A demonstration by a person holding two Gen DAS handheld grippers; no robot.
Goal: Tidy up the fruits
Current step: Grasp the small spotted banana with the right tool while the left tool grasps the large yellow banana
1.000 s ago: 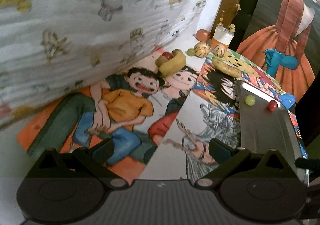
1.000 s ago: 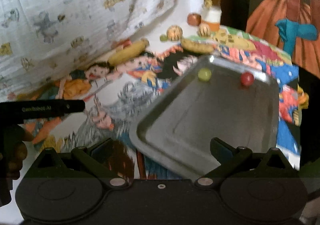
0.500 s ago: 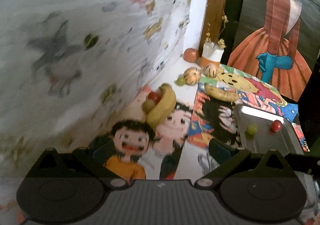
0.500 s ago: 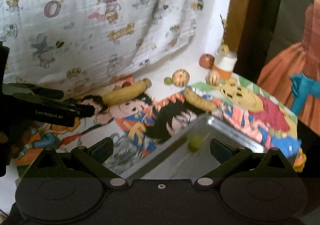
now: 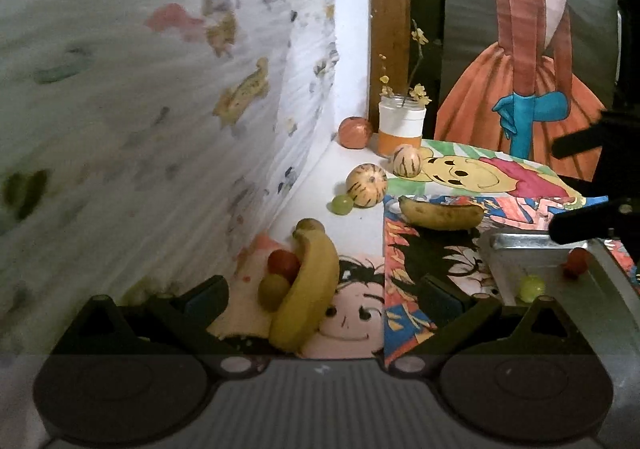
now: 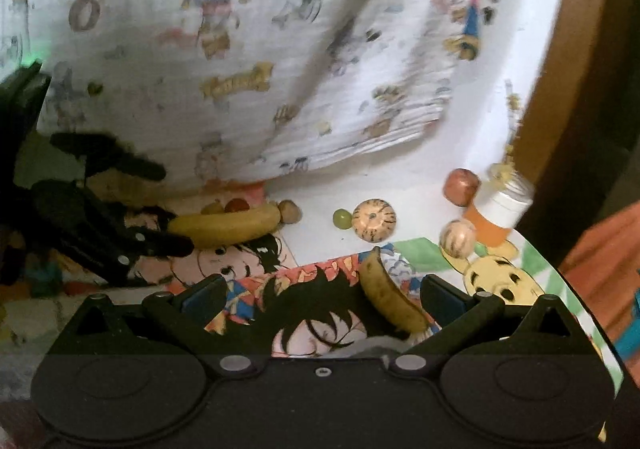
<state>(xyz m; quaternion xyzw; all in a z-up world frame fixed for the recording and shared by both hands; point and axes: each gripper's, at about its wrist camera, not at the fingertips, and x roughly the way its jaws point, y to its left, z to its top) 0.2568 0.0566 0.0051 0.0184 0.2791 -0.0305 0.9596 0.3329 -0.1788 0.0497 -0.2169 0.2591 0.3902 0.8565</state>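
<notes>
A white cloth printed with cartoon figures (image 6: 280, 69) hangs behind a tabletop covered in bright cartoon drawings (image 5: 352, 313), its print smeared by blur in both views. In the left wrist view the left gripper (image 5: 324, 291) has its jaws wide apart with nothing between the pads; a yellow banana (image 5: 310, 283) lies in the gap ahead of them, with a red grape (image 5: 283, 264) and a dull green one (image 5: 273, 291) tucked against its left side and a brownish fruit (image 5: 309, 225) at its far tip, too dim to identify. Further back sit a green grape (image 5: 342, 204) touching a striped round fruit (image 5: 366, 185), a second striped fruit (image 5: 407, 161), a reddish fruit (image 5: 355, 132) and a white-and-orange jar (image 5: 401, 125) holding dry sprigs. A spotted banana (image 5: 442, 214) lies just beyond a metal tray (image 5: 600, 309), whose right part is cut off by the frame and partly hidden by dark gripper parts; inside it rest a green grape (image 5: 531, 287) and a red grape (image 5: 576, 263), apart from each other. The right gripper (image 6: 322, 295) also stands open and empty, the spotted banana's near end hidden behind its right finger (image 6: 444, 295). The tray is barely a grey sliver there.
</notes>
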